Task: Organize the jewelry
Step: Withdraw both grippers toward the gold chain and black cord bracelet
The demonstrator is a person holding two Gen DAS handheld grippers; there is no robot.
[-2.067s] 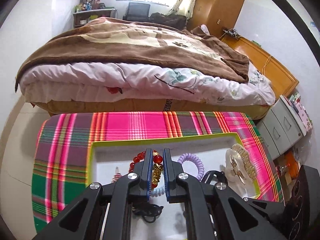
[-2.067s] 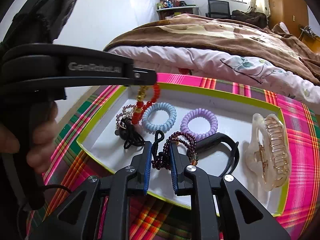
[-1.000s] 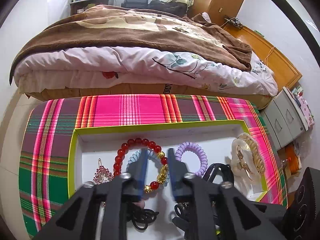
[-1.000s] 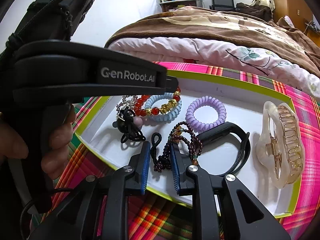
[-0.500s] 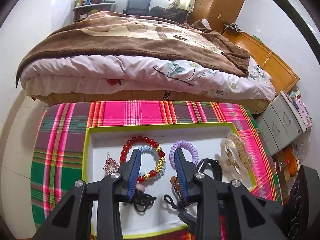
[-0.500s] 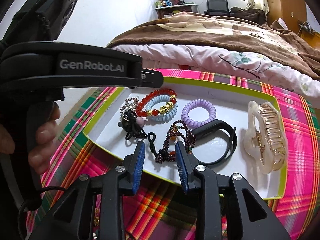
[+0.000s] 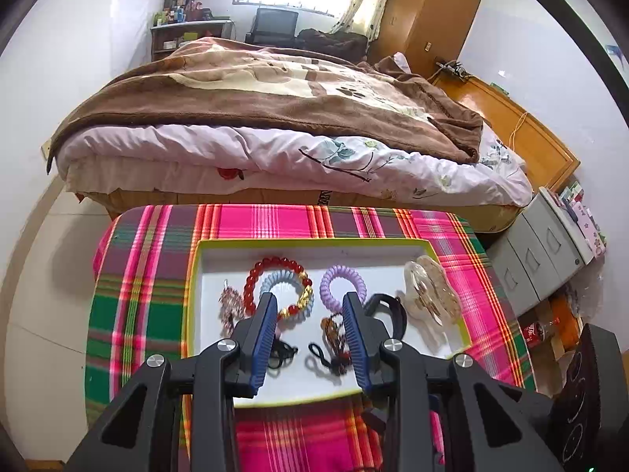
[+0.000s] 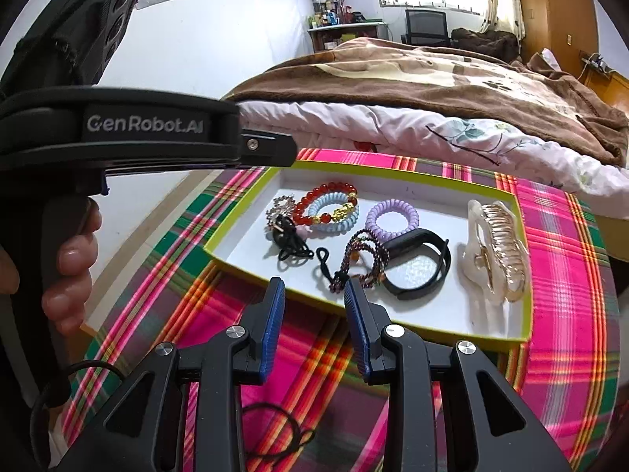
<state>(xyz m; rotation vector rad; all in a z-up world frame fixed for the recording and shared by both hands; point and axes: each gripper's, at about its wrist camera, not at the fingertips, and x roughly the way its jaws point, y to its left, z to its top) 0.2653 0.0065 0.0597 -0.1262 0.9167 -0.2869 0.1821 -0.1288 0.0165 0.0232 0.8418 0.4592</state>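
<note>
Both grippers, my left and right, have released their bracelets and backed off the tray, empty.

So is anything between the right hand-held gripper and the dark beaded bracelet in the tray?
Only the tray's near rim. The right hand-held gripper is open and empty just short of it; the dark beaded bracelet lies right behind.

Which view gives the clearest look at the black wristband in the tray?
The right wrist view: the black wristband lies in full sight as a whole loop between the dark bead bracelet and the clear hair claw. In the left wrist view a gripper finger hides most of it.
</note>
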